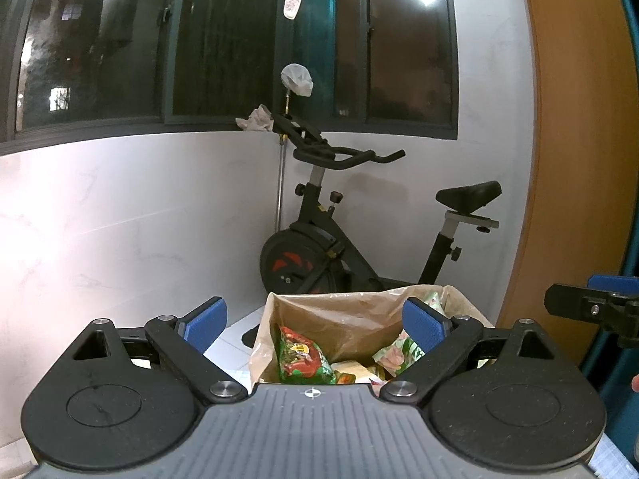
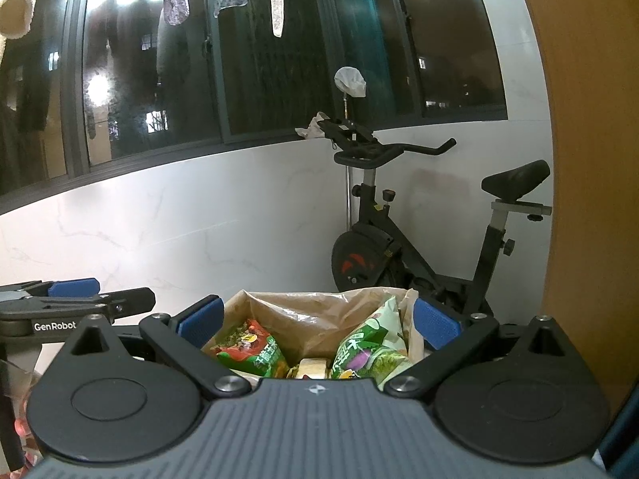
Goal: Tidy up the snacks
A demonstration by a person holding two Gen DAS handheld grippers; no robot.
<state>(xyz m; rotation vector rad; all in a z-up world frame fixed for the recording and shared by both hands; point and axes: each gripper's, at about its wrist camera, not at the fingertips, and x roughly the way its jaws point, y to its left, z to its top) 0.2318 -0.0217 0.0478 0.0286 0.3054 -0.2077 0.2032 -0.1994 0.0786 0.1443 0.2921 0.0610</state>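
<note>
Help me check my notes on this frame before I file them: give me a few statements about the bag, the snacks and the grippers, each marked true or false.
1. Both grippers are open and empty. True: the left gripper and the right gripper each have their pads spread wide.
2. The brown bag is empty. False: it holds several snack packs.
3. A red and green snack pack lies in the bag. True.
4. The right gripper holds the pale green pack. False: nothing is between its pads.
5. An exercise bike stands behind the bag. True.
</note>
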